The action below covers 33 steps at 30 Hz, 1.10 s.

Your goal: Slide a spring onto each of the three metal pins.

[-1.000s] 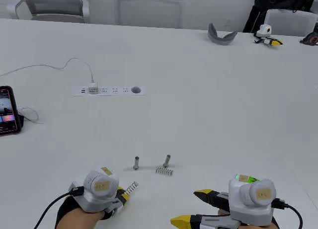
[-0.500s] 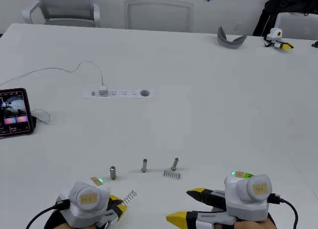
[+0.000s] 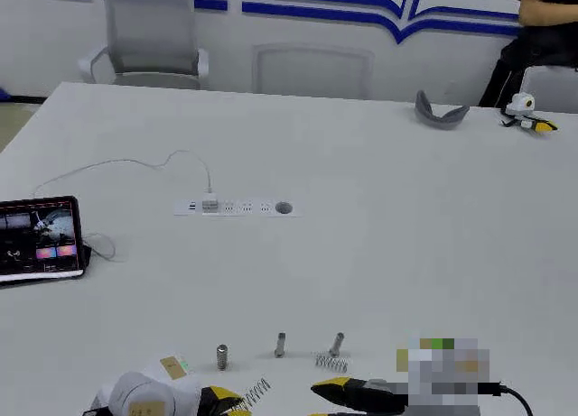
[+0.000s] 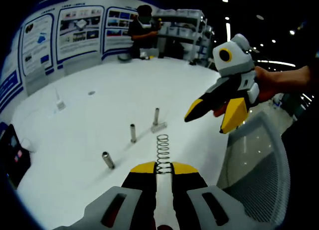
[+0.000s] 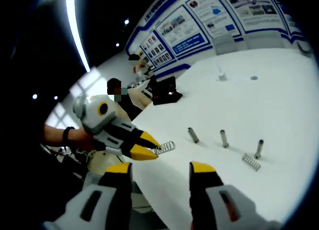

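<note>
You are pinching a spring (image 4: 162,150) by its near end between the closed jaws of your left gripper (image 4: 157,168), its coils sticking out toward the three metal pins (image 4: 133,133), which are standing in a row on the white table (image 3: 406,217). A second spring (image 3: 330,363) is lying flat just beside the right-hand pin (image 3: 337,344). You are holding your right gripper (image 5: 160,167) nearby, jaws spread wide and gripping nothing, while a power strip (image 3: 235,207) is sitting farther back.

Three pins (image 3: 280,346) in row on table (image 3: 388,217), spring (image 3: 330,363) beside rightmost
</note>
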{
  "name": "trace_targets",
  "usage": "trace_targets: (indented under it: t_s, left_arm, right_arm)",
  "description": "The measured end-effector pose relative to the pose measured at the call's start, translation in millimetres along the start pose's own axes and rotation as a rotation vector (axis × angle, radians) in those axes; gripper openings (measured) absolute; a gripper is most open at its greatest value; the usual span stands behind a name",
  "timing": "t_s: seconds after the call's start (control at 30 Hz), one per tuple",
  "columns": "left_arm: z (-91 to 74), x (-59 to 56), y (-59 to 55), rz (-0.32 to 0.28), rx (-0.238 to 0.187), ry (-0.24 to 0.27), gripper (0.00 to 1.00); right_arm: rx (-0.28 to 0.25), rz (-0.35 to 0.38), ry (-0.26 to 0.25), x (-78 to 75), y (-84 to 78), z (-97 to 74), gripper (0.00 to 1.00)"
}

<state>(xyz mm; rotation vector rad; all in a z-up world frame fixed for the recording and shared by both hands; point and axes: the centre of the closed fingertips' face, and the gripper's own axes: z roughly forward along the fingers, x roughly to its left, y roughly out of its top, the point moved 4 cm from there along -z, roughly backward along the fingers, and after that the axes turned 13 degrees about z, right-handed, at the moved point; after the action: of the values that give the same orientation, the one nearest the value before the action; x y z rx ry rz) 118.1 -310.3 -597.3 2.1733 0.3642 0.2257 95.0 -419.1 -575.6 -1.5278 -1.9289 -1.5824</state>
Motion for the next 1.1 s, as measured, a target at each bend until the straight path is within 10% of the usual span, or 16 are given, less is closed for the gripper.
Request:
trace_targets:
  t_s: [0.53, 1.1]
  left_arm:
    - [-8.9, -20.8, 29.2, 0.088, -0.072, -0.067, 0.1]
    - [-8.6, -24.9, 34.5, 0.169, -0.062, -0.12, 0.1]
  right_arm:
    - [0.015, 0.012, 0.097, 16.2, 12.5, 9.2, 0.31]
    - [0.044, -0.017, 0.124, 20.1, 18.4, 7.2, 0.15]
